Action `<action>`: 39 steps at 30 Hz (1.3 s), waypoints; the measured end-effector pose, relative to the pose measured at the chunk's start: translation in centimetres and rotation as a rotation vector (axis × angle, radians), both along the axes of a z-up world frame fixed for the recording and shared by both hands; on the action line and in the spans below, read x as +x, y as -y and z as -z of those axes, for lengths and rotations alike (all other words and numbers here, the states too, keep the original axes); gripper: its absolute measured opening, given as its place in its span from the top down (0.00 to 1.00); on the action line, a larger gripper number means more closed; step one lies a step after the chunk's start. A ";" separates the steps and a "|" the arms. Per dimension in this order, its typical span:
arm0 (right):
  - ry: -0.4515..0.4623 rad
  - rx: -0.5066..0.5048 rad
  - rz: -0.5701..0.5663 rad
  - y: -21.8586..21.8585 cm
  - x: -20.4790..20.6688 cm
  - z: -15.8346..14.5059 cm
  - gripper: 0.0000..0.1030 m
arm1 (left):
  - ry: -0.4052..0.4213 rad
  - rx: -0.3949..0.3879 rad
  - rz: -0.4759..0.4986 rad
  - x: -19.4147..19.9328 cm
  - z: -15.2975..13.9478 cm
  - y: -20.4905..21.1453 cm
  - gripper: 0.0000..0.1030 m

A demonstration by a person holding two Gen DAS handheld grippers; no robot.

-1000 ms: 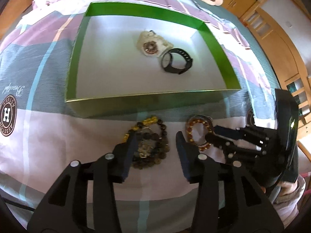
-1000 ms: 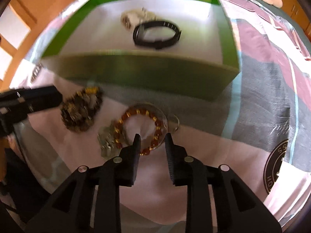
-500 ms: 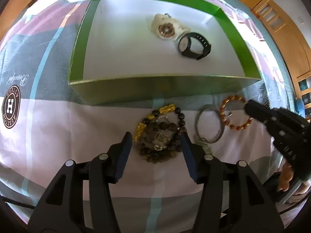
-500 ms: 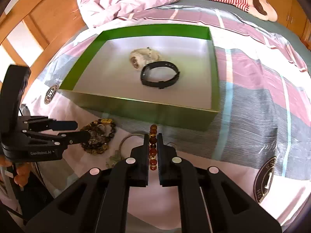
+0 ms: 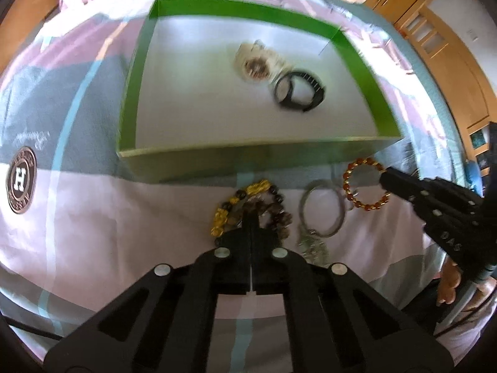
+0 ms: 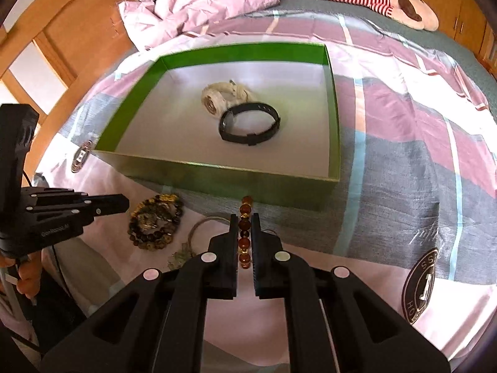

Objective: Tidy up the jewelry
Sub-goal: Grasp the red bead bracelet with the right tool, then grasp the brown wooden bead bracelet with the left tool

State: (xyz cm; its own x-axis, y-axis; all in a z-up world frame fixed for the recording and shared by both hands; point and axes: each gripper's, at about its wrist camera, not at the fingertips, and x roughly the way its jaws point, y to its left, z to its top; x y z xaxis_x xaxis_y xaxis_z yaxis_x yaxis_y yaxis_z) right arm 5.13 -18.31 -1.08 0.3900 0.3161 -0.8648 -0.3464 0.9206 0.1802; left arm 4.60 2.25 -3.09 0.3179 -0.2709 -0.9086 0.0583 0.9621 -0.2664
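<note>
A bedspread of pink, grey and white blocks crossed by pale blue stripes (image 6: 403,143) covers the bed, with round dark badge emblems printed on it, one bearing a white H (image 5: 21,184). A crumpled pale pink quilt (image 6: 198,3) lies bunched at the far end. Beside it rests a soft toy in a red-and-white striped top, with a cream head and a brown patch (image 6: 403,3). Orange-brown wooden cupboards with panelled doors (image 5: 441,52) line the walls around the bed.
</note>
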 end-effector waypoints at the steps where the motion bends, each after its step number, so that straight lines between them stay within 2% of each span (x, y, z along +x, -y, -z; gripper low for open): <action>1: 0.012 0.000 -0.004 0.0 -0.1 -0.4 0.92 | 0.017 -0.001 0.005 -0.1 -0.6 0.1 0.99; 3: 0.029 -0.006 -0.013 -0.2 -0.3 -0.9 0.92 | 0.040 -0.002 0.019 -0.2 -1.3 0.4 0.99; 6: 0.009 -0.018 -0.014 -0.3 -0.2 -0.3 0.92 | 0.015 0.040 0.022 0.0 -0.5 0.7 0.98; 8: -0.007 -0.032 -0.010 -0.4 0.0 0.3 0.92 | -0.042 0.098 0.021 0.2 1.1 0.8 0.83; 9: -0.020 -0.037 -0.006 -0.4 0.1 0.7 0.92 | -0.059 0.111 0.020 0.1 1.6 0.7 0.71; 10: -0.030 -0.039 -0.005 -0.3 0.2 0.9 0.92 | -0.075 0.131 0.019 0.1 2.1 0.8 0.69; 12: -0.040 -0.040 -0.004 -0.3 0.3 1.2 0.92 | -0.096 0.159 0.026 0.2 2.9 1.0 0.69; 15: -0.041 -0.040 -0.004 -0.3 0.3 1.3 0.92 | -0.103 0.162 0.030 0.2 3.3 1.0 0.71; 16: -0.040 -0.040 -0.005 -0.3 0.2 1.3 0.92 | -0.100 0.153 0.035 0.2 3.2 1.0 0.85; 18: -0.038 -0.039 -0.003 -0.2 0.2 1.2 0.92 | -0.095 0.158 0.041 0.1 3.1 1.1 0.95; 24: -0.029 -0.031 0.011 0.2 0.3 1.0 0.92 | -0.061 0.135 0.028 0.0 2.2 0.7 0.95; 26: -0.021 -0.022 0.014 0.4 0.2 0.7 0.92 | -0.030 0.114 0.023 -0.3 1.1 0.3 1.00; 32: -0.014 -0.013 0.017 0.5 0.4 0.4 0.92 | 0.038 0.068 0.027 -0.6 -1.3 -0.1 0.99; 35: -0.026 -0.027 0.008 0.2 0.4 0.8 0.92 | 0.015 0.104 0.042 -0.7 -0.5 0.6 0.98; 37: -0.032 -0.032 0.004 -0.1 0.3 1.1 0.92 | -0.017 0.153 0.043 -0.7 0.8 1.2 0.86; 39: -0.034 -0.034 -0.002 -0.2 0.3 1.2 0.92 | -0.052 0.192 0.037 -0.7 2.4 1.6 0.79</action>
State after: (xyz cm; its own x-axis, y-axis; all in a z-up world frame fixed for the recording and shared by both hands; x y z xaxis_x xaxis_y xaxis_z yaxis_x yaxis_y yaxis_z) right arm 5.39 -18.11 -2.26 0.3600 0.2873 -0.8876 -0.3424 0.9257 0.1607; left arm 3.89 0.69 -5.46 0.2621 -0.1015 -0.9597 0.0852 0.9930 -0.0818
